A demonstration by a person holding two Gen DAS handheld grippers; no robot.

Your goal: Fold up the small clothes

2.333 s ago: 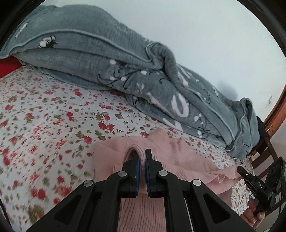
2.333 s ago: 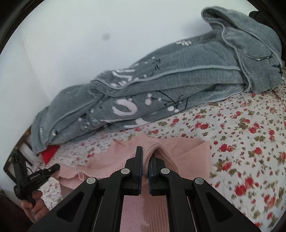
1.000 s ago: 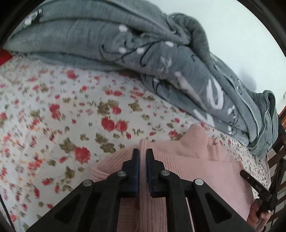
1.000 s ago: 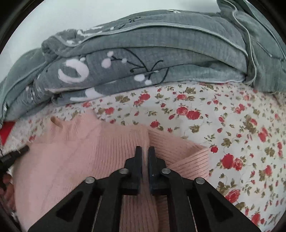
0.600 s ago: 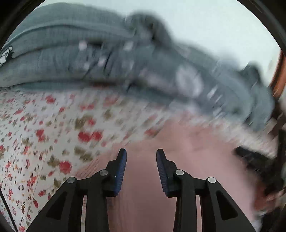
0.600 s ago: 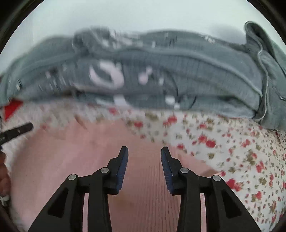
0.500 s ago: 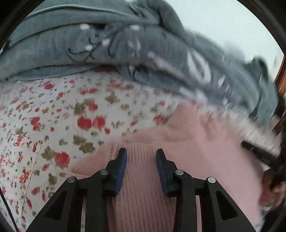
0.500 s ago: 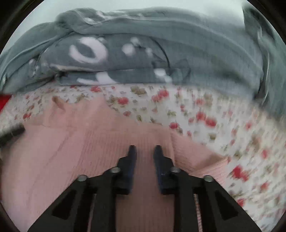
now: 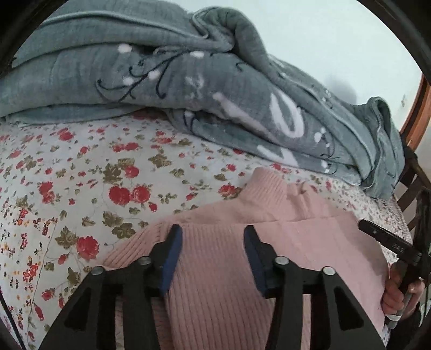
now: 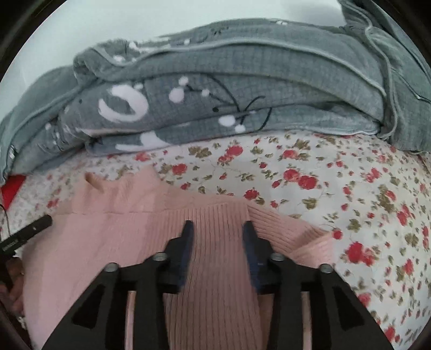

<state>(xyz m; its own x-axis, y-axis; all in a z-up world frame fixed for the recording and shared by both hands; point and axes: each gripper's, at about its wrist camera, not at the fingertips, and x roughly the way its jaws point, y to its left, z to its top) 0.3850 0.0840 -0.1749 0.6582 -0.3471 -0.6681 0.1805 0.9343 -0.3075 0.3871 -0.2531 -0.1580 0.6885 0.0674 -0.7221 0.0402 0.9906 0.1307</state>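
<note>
A pink ribbed knit sweater (image 9: 296, 242) lies folded on a flowered bedsheet (image 9: 80, 175). My left gripper (image 9: 212, 231) hovers over its folded-over ribbed edge, jaws opening, the knit lying loose below the blue pads with nothing pinched. In the right wrist view the same sweater (image 10: 113, 237) spreads to the left, its collar toward the blanket. My right gripper (image 10: 216, 226) stands over the ribbed hem there, jaws also opening, pads clear of the cloth. Each view shows the other gripper's black tip at its edge.
A rumpled grey blanket (image 9: 188, 88) with white marks is heaped along the far side by the pale wall (image 10: 107, 21). A hand (image 9: 398, 293) holds the other tool at the right edge. Dark wooden slats (image 9: 412, 183) stand at the far right. Something red (image 10: 10, 188) peeks out at left.
Both grippers were shut on the pink sweater a second ago; now both have let go and their jaws stand apart over it. The sweater lies flat on the sheet.
</note>
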